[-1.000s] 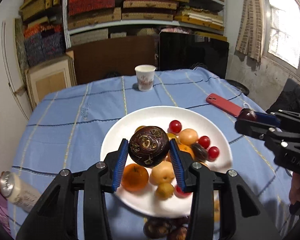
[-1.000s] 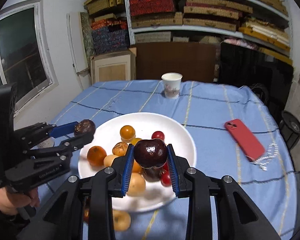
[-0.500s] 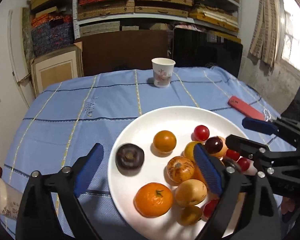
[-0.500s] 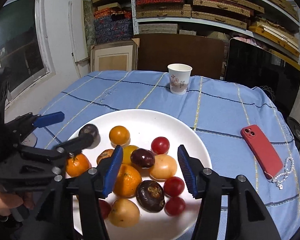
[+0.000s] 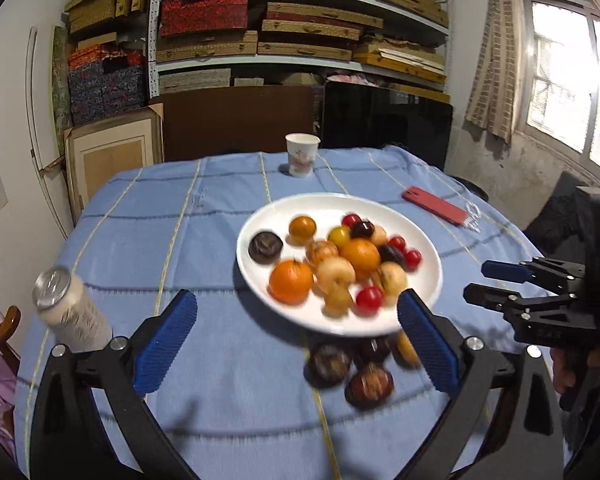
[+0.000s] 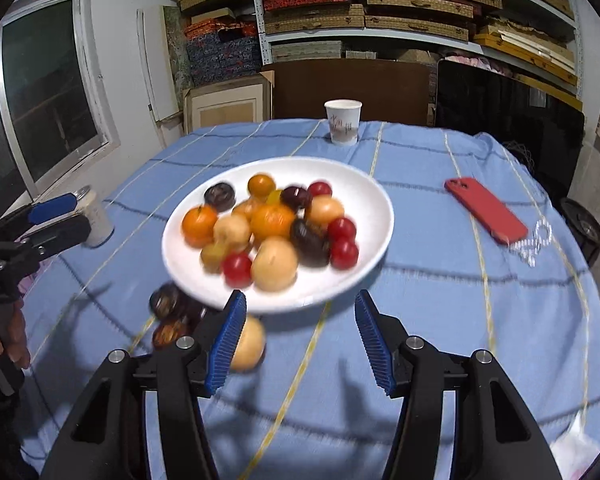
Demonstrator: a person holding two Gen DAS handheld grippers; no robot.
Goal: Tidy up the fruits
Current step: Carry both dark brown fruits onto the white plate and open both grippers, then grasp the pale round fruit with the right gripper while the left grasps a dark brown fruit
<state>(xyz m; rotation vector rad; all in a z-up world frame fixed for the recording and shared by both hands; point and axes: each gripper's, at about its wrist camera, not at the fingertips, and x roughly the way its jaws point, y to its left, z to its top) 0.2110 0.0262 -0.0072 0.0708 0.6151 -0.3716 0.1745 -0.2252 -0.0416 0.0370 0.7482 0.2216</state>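
Left tongs (image 5: pixel 296 336): wide apart, empty, just been opening; hover over table (image 5: pixel 148 240) short of plate rim. Right tongs (image 6: pixel 300 336): partly apart, nothing clamped.

Fruits: most heaped on white plate (image 5: pixel 420 312) mid-table. Loose fruits (image 5: pixel 352 364) lie on cloth just beside near rim; pale loose fruit (image 6: pixel 248 344) touches or sits behind right tongs' left pad, cannot tell.

Risks:
- Round loose fruits may roll if nudged by pads.
- Tongs snagging rim could tip plate, spill heap.
- Can (image 5: pixel 72 316) near left tongs: side swing may topple it.
- Both tongs aiming at same cluster may collide.
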